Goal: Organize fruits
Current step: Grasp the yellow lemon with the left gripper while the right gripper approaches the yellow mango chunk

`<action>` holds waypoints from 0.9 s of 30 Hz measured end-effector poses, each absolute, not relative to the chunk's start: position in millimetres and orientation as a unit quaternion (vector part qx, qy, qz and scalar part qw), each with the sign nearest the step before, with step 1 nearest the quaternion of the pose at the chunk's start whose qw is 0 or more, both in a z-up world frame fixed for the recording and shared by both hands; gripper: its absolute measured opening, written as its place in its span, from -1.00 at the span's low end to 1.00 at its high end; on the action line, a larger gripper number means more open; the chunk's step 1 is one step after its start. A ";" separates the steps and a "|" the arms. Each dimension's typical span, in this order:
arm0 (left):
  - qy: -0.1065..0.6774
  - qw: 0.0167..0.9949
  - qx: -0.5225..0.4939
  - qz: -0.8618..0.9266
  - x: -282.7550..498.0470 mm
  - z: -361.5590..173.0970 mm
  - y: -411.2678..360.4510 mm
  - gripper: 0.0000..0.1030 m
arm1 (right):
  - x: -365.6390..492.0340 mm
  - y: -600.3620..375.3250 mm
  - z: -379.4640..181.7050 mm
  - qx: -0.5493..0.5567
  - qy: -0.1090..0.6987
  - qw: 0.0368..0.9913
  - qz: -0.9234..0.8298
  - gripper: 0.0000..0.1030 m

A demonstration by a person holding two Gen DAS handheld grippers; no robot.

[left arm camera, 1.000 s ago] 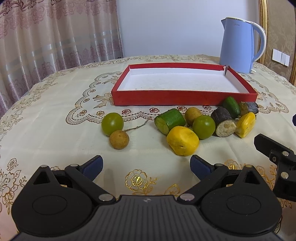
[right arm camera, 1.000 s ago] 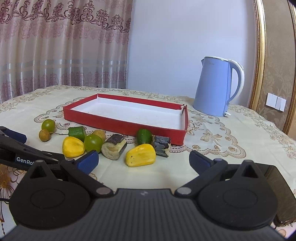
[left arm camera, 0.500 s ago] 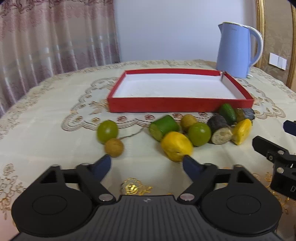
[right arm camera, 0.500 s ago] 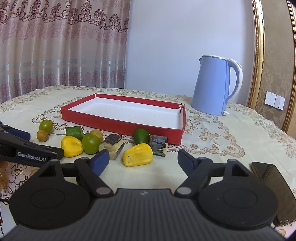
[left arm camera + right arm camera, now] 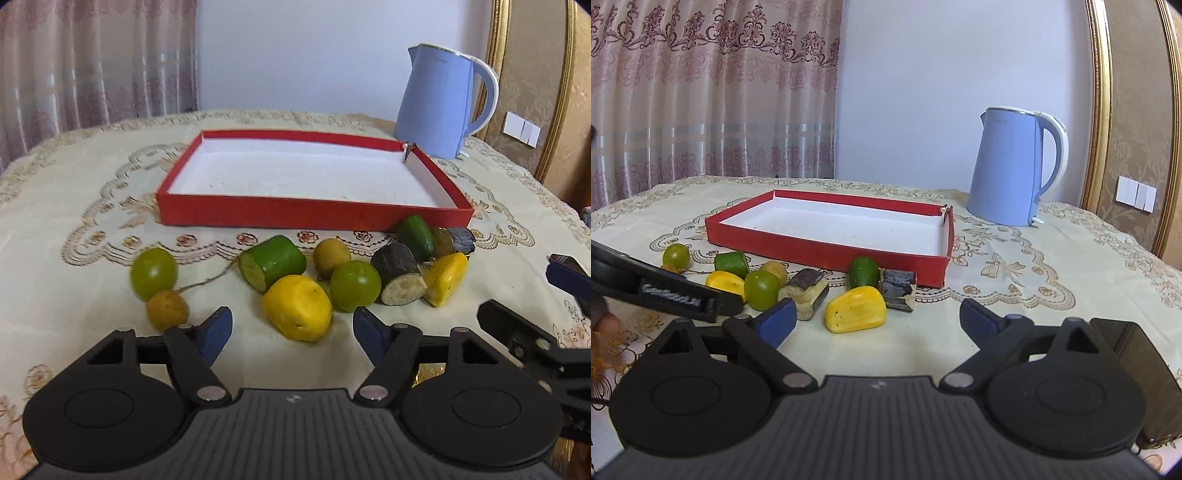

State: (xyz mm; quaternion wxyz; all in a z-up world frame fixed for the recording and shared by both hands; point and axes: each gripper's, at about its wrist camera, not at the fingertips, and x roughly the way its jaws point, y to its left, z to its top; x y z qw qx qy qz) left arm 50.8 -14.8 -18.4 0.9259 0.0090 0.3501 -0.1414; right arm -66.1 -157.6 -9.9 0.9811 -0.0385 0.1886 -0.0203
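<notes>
Two grippers are held low over the table [image 5: 55,206], both with fingers spread wide and nothing between them. The left gripper [image 5: 291,326] is lined up on a yellow fruit [image 5: 297,307], which sits just beyond its blue pads and is not touched. That fruit's long axis is seen running from 10 to 4 o'clock in the left view, its blunt end toward the camera. The right gripper [image 5: 877,317] is set before a second yellow piece [image 5: 856,309], whose long axis lies nearly crosswise, from 9 to 3 o'clock, with the higher end at 3.

A loose row of fruit is strung along the near wall of the red tray [image 5: 314,213], all of it outside. At 9 o'clock of the yellow fruit a green ball [image 5: 153,272] and a brown ball [image 5: 167,309] are found touching. A green cylinder [image 5: 272,263] lies at 12 o'clock of it, cut face pointing toward 7. A second green ball [image 5: 355,285] is pressed against the yellow fruit at 3 o'clock, and a dark stub [image 5: 398,277] is placed beside it, pale cut end toward the camera.

A blue kettle [image 5: 1015,166] stands upright at 2 o'clock of the tray.
</notes>
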 end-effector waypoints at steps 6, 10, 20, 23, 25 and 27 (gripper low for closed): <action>0.345 0.927 0.024 -0.148 56.5 -20.0 -21.1 -0.06 | -64.1 -163.6 -10.4 -0.024 0.193 0.981 -0.015 0.87; 0.342 0.927 0.019 -0.154 55.9 -19.8 -16.5 -0.21 | -62.6 -165.8 -10.9 -0.016 0.197 0.980 -0.008 0.87; 0.309 0.936 0.008 -0.170 41.2 -8.2 -7.1 -0.50 | -49.0 -167.4 -12.0 -0.006 0.223 0.974 0.033 0.87; 0.307 0.934 0.011 -0.180 40.8 -9.9 -5.5 -0.51 | -45.4 -165.2 -9.7 -0.020 0.226 0.973 0.033 0.87; 0.308 0.933 0.013 -0.183 41.0 -10.4 -5.7 -0.51 | -45.5 -165.6 -8.1 -0.018 0.223 0.974 0.031 0.87; 0.309 0.931 0.018 -0.191 42.7 -10.6 -6.8 -0.51 | -45.2 -166.6 -7.9 -0.013 0.222 0.974 0.031 0.87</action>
